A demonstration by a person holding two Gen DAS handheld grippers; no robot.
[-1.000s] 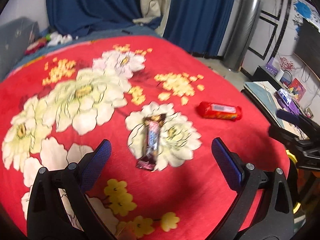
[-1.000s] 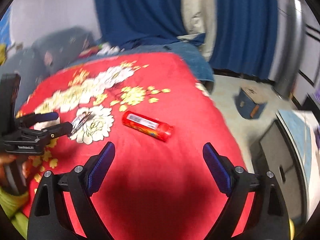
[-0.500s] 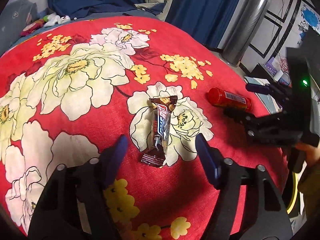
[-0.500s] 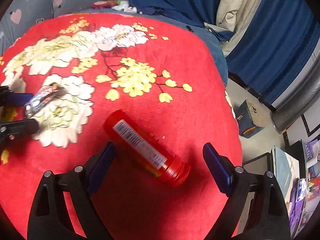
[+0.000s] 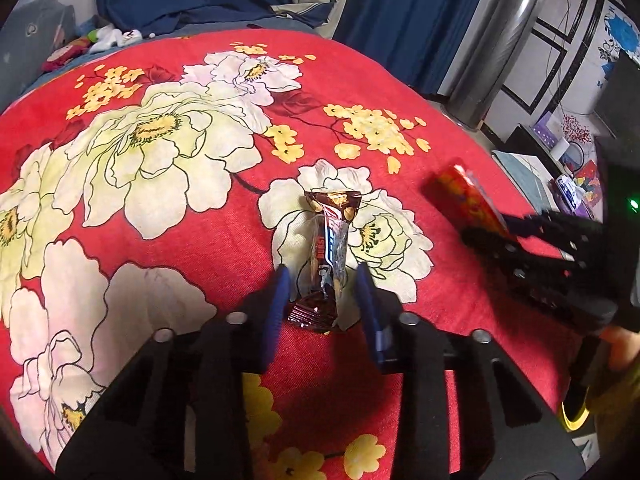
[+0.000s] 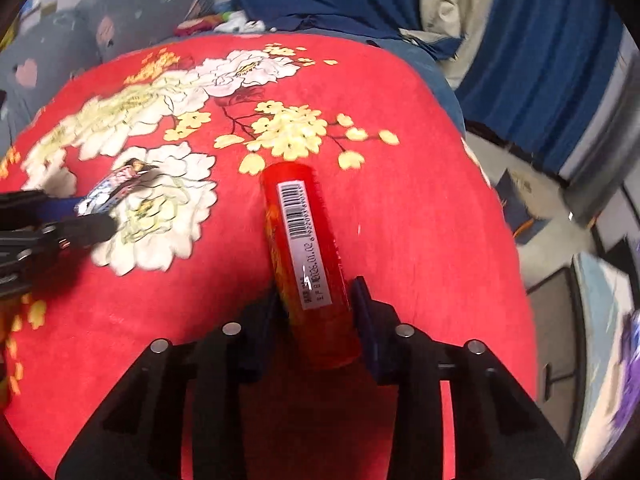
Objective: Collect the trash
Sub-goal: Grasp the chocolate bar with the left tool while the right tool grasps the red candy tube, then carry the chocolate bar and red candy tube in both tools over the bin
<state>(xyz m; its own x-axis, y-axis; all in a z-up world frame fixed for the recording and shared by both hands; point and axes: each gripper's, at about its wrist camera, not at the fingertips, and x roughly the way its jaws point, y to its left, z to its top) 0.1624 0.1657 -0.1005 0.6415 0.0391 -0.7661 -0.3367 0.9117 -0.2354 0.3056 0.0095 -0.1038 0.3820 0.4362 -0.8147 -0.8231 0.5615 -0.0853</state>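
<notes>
Left tool (image 5: 322,284): mine, narrowed round the lower end of the candy-bar wrapper (image 5: 326,256); the blue fingers (image 5: 276,304) flank it closely, though I cannot tell if both press it.
Right tool (image 6: 316,300): clamped on the red tube (image 6: 306,248), barcode label up, far end pointing away from me.
Location: wrapper lies on a white flower of the red floral blanket (image 5: 200,220); tube looks raised off the blanket in the left view.
Step, judged: seat both grips, then lift.
Advice: I squeeze the crinkly wrapper fully before rising; I keep the tube level, it may slip.
Pose: both tools low and angled downward, right one beside the left.
</notes>
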